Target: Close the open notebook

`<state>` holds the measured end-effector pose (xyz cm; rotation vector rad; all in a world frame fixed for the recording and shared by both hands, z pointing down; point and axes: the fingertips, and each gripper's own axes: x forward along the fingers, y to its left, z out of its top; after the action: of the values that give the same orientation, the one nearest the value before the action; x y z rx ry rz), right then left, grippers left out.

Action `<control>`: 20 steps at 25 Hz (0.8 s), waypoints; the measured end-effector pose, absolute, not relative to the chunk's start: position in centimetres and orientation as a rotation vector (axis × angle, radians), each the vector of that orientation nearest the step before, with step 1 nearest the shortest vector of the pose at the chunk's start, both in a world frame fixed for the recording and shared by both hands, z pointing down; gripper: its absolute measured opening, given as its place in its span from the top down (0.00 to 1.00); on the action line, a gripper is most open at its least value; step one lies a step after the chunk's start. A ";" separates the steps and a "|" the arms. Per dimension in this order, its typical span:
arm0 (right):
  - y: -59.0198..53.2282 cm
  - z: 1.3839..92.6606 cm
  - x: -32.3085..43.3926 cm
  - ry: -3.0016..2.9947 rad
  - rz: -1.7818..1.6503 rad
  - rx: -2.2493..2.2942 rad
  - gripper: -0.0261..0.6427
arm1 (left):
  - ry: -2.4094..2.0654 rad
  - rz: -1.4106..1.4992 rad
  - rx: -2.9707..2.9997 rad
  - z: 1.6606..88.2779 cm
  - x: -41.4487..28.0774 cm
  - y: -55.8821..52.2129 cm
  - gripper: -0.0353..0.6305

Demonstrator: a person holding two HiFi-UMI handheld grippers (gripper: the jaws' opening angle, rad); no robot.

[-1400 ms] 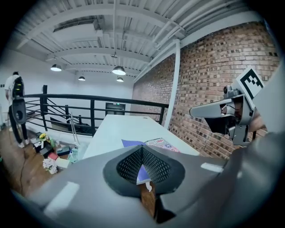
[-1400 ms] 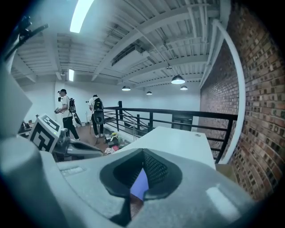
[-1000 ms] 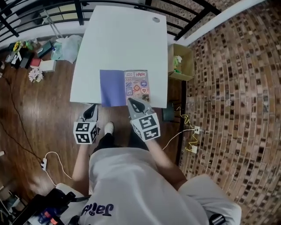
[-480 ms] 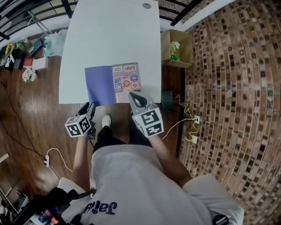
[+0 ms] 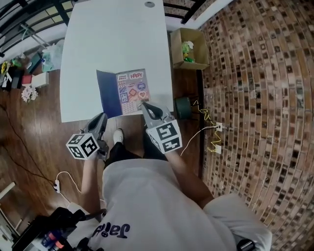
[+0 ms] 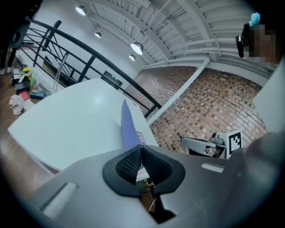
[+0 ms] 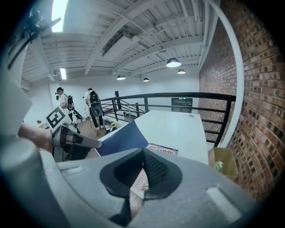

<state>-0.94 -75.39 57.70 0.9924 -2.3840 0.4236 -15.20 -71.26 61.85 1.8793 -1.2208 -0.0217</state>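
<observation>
The left hand-held gripper (image 5: 101, 116) is pinched shut on the thin blue cover (image 5: 109, 93) of the notebook (image 5: 126, 100), holding that flat rectangle tilted up at its 7 o'clock corner. The right hand-held gripper (image 5: 144, 105) (jaws together too) sits at 5 o'clock over the colourful sticker-printed page (image 5: 133, 88). The notebook lies at the 6 o'clock edge of the smooth white worktop (image 5: 113, 39).

A white rectangular table (image 5: 117, 39) seen from above, with a small round cable hole (image 5: 149, 4) near its far edge. An open notebook (image 5: 132, 90) lies on it by the near edge, towards the right side. Its right page, covered in colourful stickers, rests flat on the tabletop, while its blue left cover (image 5: 109, 95) stands tilted up off the surface
</observation>
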 end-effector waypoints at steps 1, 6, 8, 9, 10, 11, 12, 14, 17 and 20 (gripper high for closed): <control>-75.3 57.6 -0.5 -2.379 0.428 1.008 0.97 | -1.193 -0.029 1.903 61.1 -14.1 -71.7 0.92; -75.6 57.8 2.6 -2.340 0.463 1.106 0.97 | -1.060 -0.047 1.957 60.3 -8.4 -74.4 0.92; -75.8 57.8 3.9 -2.324 0.483 1.151 0.97 | -1.008 -0.049 1.956 60.8 -6.3 -75.3 0.92; -76.0 57.8 4.5 -2.316 0.493 1.174 0.97 | -0.988 -0.036 1.959 61.2 -5.2 -75.7 0.92; -76.1 57.9 5.1 -2.309 0.502 1.196 0.97 | -0.972 -0.013 1.962 61.8 -4.2 -76.1 0.92; -76.2 57.9 5.7 -2.301 0.510 1.215 0.97 | -0.958 0.012 1.962 62.4 -3.1 -76.4 0.92; -76.2 57.9 6.2 -2.294 0.517 1.231 0.97 | -0.946 0.038 1.960 63.0 -2.1 -76.7 0.92; -76.3 58.0 7.2 -2.281 0.532 1.261 0.97 | -0.930 0.099 1.957 64.3 -0.2 -77.1 0.91; -76.2 58.1 8.5 -2.259 0.556 1.306 0.97 | -0.908 0.228 1.955 67.2 2.0 -77.0 0.90; -76.3 58.1 10.0 -2.238 0.566 1.354 0.97 | -0.899 0.335 1.923 70.1 3.4 -77.0 0.88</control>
<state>10.04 -76.26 58.09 1.3537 -2.2382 0.5657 3.35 -77.01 70.10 1.9232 -0.8995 0.3353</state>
